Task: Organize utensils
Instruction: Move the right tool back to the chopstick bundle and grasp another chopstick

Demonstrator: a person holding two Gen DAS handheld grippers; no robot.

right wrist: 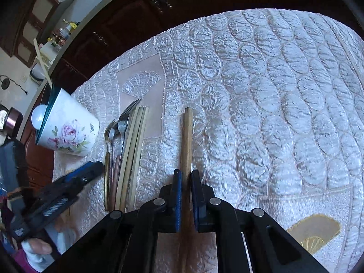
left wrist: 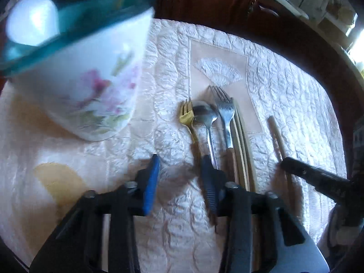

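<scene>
A gold fork (left wrist: 187,116), a steel spoon (left wrist: 204,116), a steel fork (left wrist: 224,107) and several pale chopsticks (left wrist: 241,145) lie side by side on the quilted cloth. A single wooden chopstick (right wrist: 186,141) lies apart to their right. My right gripper (right wrist: 186,177) is shut on this chopstick near its near end. My left gripper (left wrist: 179,168) is open just above the cloth, its right finger over the handles of the gold fork and spoon. A white floral cup (left wrist: 91,86) with a teal rim stands to the left, with a stick standing in it (right wrist: 42,61).
The quilted white tablecloth (right wrist: 273,91) covers a round table; its edge curves along the back before dark wooden cabinets (right wrist: 136,11). A gold embroidered patch (right wrist: 316,229) is on the near right, another on the near left (left wrist: 59,184).
</scene>
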